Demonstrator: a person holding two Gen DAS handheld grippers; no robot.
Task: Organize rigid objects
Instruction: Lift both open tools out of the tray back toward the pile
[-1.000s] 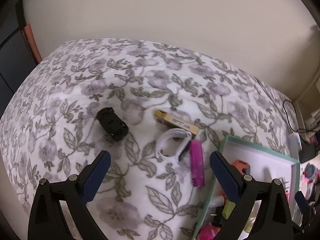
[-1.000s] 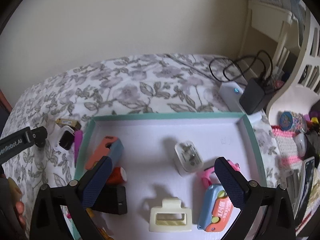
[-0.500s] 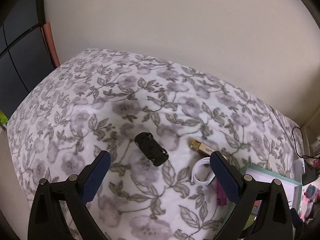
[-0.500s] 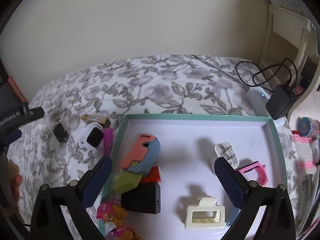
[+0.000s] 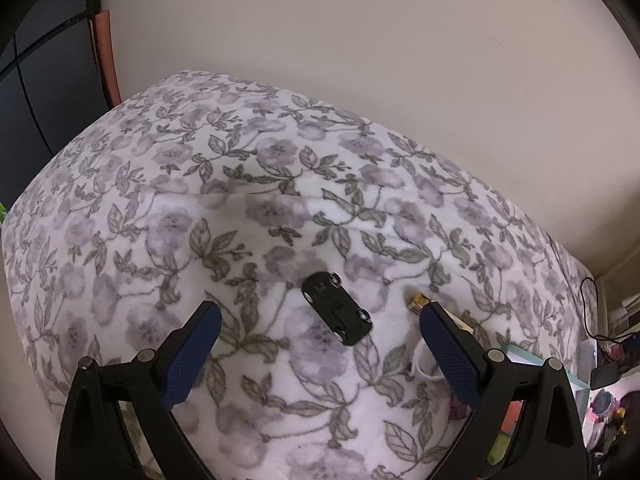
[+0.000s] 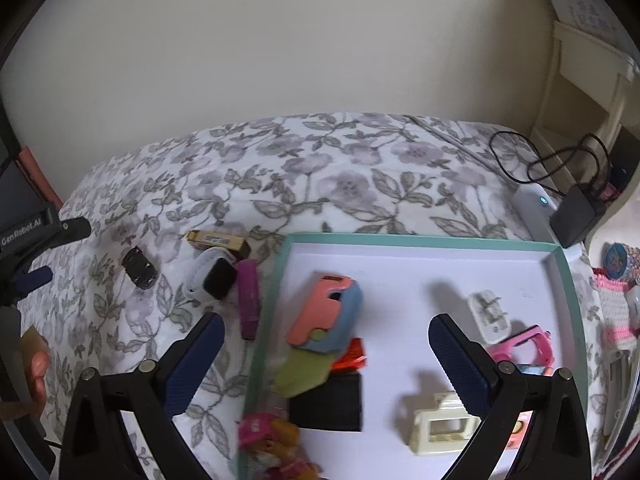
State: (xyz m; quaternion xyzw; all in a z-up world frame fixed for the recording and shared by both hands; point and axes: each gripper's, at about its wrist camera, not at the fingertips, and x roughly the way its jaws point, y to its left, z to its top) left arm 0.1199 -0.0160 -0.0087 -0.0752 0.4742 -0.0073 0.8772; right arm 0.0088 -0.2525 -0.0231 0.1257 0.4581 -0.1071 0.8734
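Already we have much of the sorting behind us: the teal-rimmed tray holds a salmon-and-blue toy, a green piece, a black block, a cream hair clip, a white plug, a pink watch and a small figure at its near edge. What we judge to be left lies on the floral blanket, outside the tray: a black toy car, a gold box, a white-strapped smartwatch and a purple bar. Our left gripper hangs above the blanket with its fingers spread wide and nothing between them, and the car sits just beyond the gap, so we take it as the likely next pick. Our right gripper hovers over the tray's left half, likewise wide apart and empty. In the left wrist view the car's long axis runs on a diagonal, from upper left down to lower right, skewed to the line between the fingers; it looks to rest wheels-up, though we cannot tell which end is the front. The purple bar lies just beside the tray's left rim with its long axis roughly parallel to that rim. The gold box lies crosswise behind the smartwatch, its length running left to right in the right wrist view. We would turn the left gripper before closing on the car.
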